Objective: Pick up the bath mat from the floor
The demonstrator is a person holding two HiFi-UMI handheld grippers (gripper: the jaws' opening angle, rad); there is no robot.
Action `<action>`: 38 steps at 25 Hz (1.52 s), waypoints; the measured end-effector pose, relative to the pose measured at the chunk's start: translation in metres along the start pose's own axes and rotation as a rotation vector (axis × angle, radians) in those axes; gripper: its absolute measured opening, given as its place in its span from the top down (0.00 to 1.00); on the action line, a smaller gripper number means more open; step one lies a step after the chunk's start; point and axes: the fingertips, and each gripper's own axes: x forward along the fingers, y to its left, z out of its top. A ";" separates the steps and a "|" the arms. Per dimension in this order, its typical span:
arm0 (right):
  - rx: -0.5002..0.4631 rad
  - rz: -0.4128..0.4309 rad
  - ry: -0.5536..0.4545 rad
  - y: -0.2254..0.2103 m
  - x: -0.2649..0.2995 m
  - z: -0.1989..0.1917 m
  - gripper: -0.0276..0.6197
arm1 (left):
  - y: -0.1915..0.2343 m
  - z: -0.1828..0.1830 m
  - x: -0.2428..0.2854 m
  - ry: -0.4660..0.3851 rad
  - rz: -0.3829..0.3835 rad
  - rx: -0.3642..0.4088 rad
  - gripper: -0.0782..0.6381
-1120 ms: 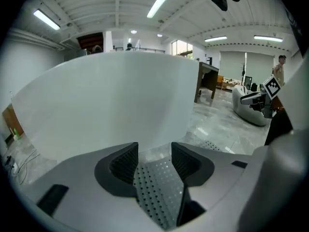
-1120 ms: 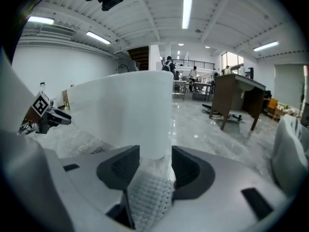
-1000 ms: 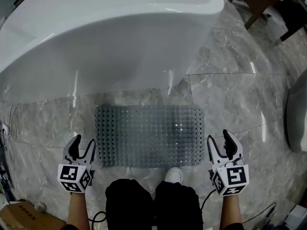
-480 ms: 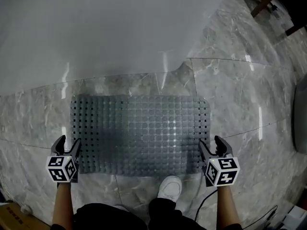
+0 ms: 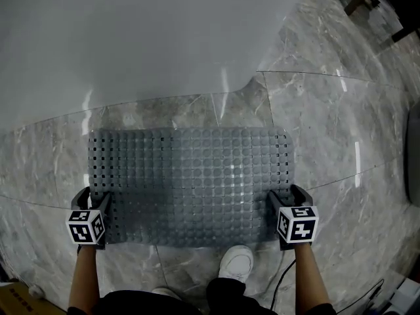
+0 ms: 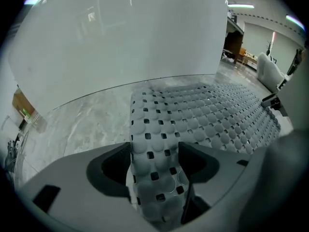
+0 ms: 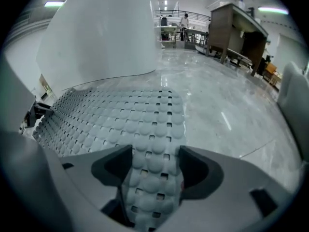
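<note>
A: Why do we work this close to the bathtub (image 5: 131,38)?

B: The glossy, veined stone floor (image 5: 328,130) beside its smooth white wall is where the bath mat (image 5: 190,182) lies, flat and straight ahead of both claws. We have taken one short end each. We judge it should then rise level instead of folding.

A: And our claws?

B: Our left claw (image 5: 92,195) straddles the mat's left edge and our right claw (image 5: 287,195) the right edge, both by the near corners. Their jaws have just been spreading and stand wide, with a strip of mat running between them, not pinched so far as we can see.

A: What will we be gripping?

B: A grey rounded rectangle, soft-looking rubber or plastic, covered in round bumps with small square holes between. We expect it to sag, and perhaps to cling to the stone.

A: Anything smaller?

B: Our white shoe (image 5: 236,262), behind the claws, just off the mat's near edge.
</note>
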 end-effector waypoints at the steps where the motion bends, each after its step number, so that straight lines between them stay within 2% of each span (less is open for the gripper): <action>1: -0.003 -0.002 0.004 0.000 0.001 0.000 0.50 | 0.000 0.000 0.001 0.006 0.001 0.004 0.49; 4: 0.023 -0.001 0.022 -0.002 0.002 -0.002 0.49 | 0.001 -0.002 0.004 0.010 -0.003 0.005 0.48; 7: 0.062 0.011 0.036 -0.006 0.004 -0.003 0.44 | 0.002 -0.004 0.006 -0.004 -0.006 -0.027 0.47; 10: 0.063 0.015 0.045 -0.006 0.004 -0.003 0.44 | 0.003 -0.005 0.006 -0.008 -0.020 -0.047 0.47; 15: 0.056 -0.006 0.052 -0.006 0.004 -0.003 0.44 | 0.002 -0.005 0.007 0.014 -0.009 -0.032 0.47; 19: 0.040 -0.009 0.070 -0.004 0.004 -0.002 0.45 | -0.003 -0.004 0.007 0.017 -0.003 -0.024 0.52; 22: 0.009 -0.007 0.066 0.003 0.003 0.000 0.53 | -0.003 -0.003 0.006 0.014 0.003 -0.022 0.59; 24: -0.016 -0.003 0.069 0.008 0.002 0.001 0.60 | -0.003 -0.002 0.005 0.011 0.005 -0.028 0.71; 29: -0.046 0.007 0.043 0.018 -0.003 0.005 0.73 | -0.008 0.000 0.002 -0.015 -0.027 -0.018 0.76; 38: -0.130 0.015 -0.085 0.034 -0.036 0.028 0.84 | -0.019 0.021 -0.031 -0.142 -0.093 -0.050 0.81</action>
